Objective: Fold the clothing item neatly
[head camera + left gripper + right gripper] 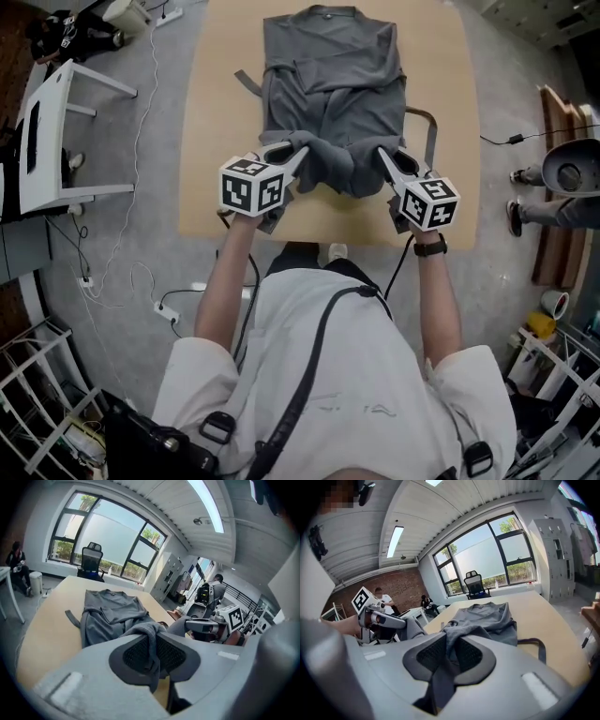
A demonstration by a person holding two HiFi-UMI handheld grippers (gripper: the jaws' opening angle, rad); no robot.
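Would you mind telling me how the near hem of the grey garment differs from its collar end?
The near hem is raised off the table; the collar end lies flat on it. The near hem is bunched and sags between its corners; the collar end is spread smooth. The near hem is pinched by the left tongs and right tongs; nothing touches the collar end. Both are the same grey cloth.

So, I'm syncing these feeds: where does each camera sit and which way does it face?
Head view: on the person's head, facing steeply down at table, garment, both forearms, left gripper, right gripper.
Left gripper view: rides that gripper, facing along its cloth-pinching jaws toward the windows.
Right gripper view: likewise; left gripper shows left.
Shared: garment, office chair.
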